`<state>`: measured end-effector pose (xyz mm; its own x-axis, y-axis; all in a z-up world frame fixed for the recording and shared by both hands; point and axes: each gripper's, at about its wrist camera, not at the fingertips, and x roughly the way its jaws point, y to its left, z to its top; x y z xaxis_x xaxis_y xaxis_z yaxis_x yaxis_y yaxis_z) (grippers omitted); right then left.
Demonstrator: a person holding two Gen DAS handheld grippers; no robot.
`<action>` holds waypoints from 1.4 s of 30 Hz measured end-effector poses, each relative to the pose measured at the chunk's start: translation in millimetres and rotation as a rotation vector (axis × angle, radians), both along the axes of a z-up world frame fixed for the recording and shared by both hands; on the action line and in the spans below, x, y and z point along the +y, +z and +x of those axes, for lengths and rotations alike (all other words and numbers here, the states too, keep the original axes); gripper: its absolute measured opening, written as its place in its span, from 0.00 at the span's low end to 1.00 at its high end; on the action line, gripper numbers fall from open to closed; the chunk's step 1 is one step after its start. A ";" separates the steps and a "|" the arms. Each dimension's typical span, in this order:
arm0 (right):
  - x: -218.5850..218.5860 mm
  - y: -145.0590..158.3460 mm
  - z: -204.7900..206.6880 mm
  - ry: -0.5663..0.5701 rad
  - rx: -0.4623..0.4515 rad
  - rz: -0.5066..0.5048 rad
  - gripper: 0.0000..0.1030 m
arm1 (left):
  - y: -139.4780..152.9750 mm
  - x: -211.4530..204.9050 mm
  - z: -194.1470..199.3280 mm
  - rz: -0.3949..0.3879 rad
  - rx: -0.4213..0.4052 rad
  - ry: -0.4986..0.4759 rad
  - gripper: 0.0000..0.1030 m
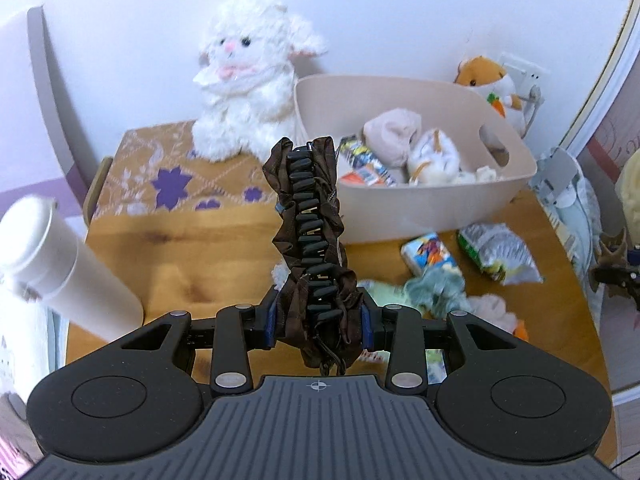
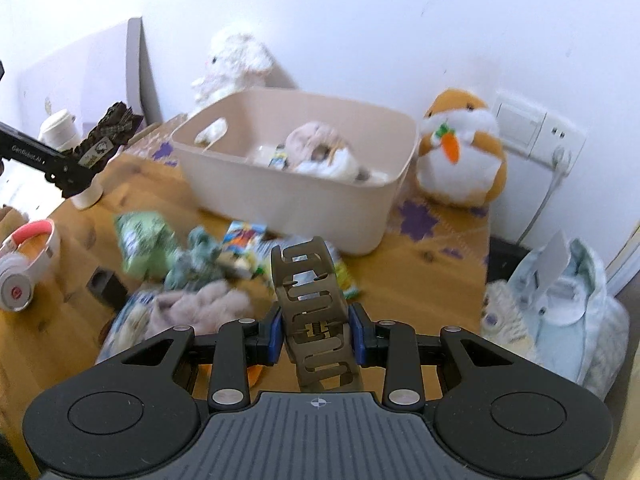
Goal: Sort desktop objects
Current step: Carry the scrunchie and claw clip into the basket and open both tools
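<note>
Fingers (image 1: 273,322) pinch brown hair clip (image 1: 310,216) between them.

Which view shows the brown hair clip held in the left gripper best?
The left wrist view: the brown hair clip stands sharp and central, its black teeth and ruffled fabric visible, clamped in the left gripper. The right wrist view shows it only small and far off at the left edge, teeth hidden.

Bin (image 1: 400,216) top open; snack packets (image 1: 496,252) crowd the table (image 1: 180,256).
</note>
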<state>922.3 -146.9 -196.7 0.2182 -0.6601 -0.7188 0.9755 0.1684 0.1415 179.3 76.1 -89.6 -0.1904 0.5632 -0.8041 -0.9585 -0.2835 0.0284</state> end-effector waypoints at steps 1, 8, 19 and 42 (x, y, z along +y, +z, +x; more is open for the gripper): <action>-4.4 3.3 -3.0 -0.003 0.004 -0.012 0.31 | 2.1 3.6 1.2 0.004 0.006 -0.009 0.37; -32.7 28.0 -20.9 -0.029 0.042 -0.095 0.31 | 22.5 39.9 11.0 0.064 0.063 -0.052 0.37; -85.4 44.0 -33.5 -0.024 0.102 -0.151 0.31 | 34.7 106.0 40.7 0.129 0.083 -0.080 0.37; -208.9 -22.9 1.6 -0.137 -0.049 0.021 0.31 | -50.2 185.4 28.3 -0.034 0.093 0.054 0.37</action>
<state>923.9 -355.7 -219.7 0.1621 -0.6715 -0.7231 0.9810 0.0305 0.1916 207.6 261.5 -139.8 -0.2944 0.5223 -0.8003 -0.9345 -0.3325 0.1268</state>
